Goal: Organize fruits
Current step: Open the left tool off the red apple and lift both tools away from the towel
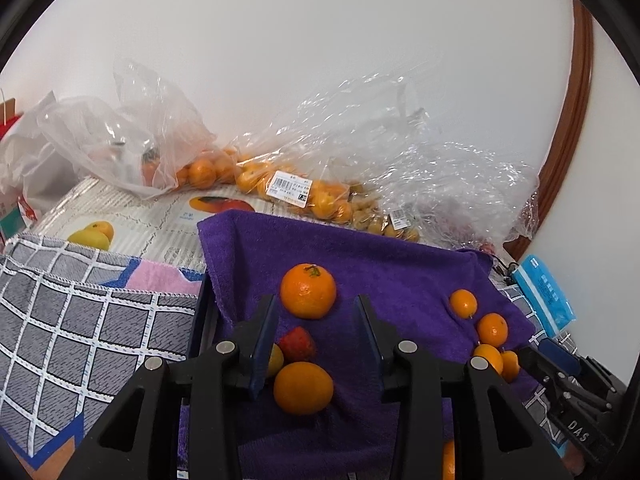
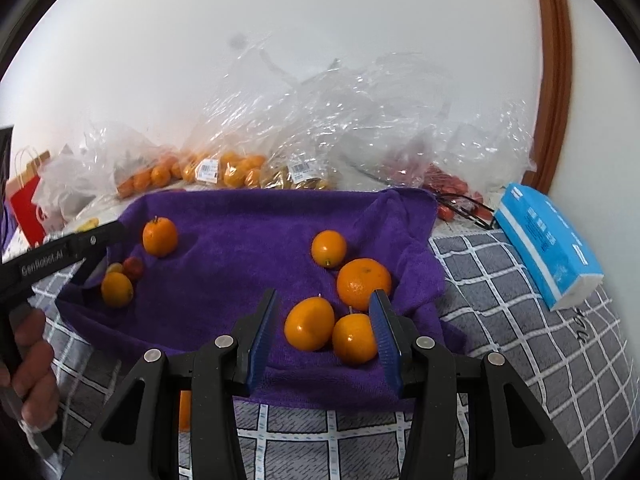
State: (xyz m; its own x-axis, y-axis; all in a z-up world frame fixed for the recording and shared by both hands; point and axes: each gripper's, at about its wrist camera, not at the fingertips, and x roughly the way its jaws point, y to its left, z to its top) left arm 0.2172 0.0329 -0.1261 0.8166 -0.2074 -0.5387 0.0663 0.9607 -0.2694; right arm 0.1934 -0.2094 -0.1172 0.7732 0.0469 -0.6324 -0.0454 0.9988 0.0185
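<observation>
plain white wall [image 1: 320, 60], brown wooden frame [image 1: 580, 100]

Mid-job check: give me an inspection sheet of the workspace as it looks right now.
Surface: purple towel draped over a container, on a grey checked cloth.
Job's things: four oranges grouped at the towel's right; two more plus a red fruit and a small yellow one at its left.
Clutter: clear bags of fruit along the wall, blue tissue pack, red paper bag.
Grippers: left tool open, empty, above the left group; right tool open, two oranges lying between its fingers, ungripped.
Cables: nothing seen.
Surroundings: white wall, brown wooden trim.
</observation>
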